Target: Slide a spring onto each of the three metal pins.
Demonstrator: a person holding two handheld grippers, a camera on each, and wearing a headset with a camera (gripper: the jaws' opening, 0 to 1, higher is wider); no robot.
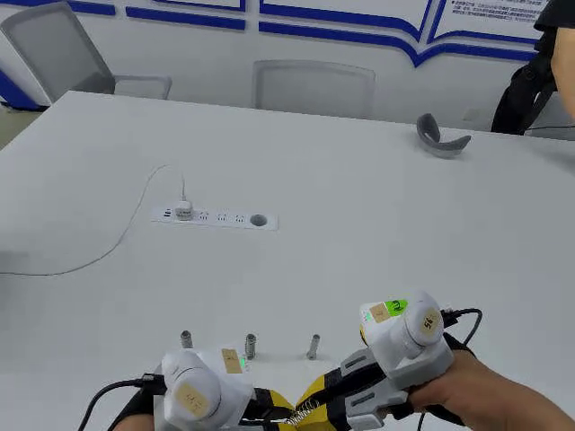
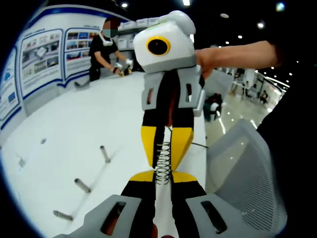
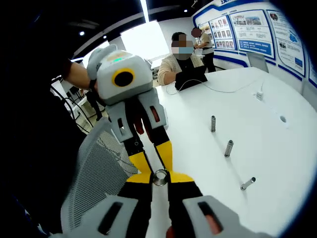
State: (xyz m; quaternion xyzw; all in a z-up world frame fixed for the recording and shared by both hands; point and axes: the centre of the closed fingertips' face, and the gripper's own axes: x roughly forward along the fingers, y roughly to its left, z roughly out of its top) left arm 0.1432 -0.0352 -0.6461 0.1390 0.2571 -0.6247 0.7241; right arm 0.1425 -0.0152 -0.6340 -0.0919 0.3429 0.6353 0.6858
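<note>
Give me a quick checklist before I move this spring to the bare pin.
1. Spring gripped: ok, it sits between the left gripper and the right gripper.
2. Single holder for the move: not ok, both grippers are shut on it.
3. Bare pin free: ok, nothing is on it.
4. Other pins loaded: ok, the far pin and the middle pin look coiled.
5. Spring lined up over the bare pin: not ok, it is on the person's side of the pin row.
6. Table around the pins: ok, nothing blocks them.

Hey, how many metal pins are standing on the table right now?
3: left pin, middle pin, right pin, in one row on the white table. None seems hidden.
</note>
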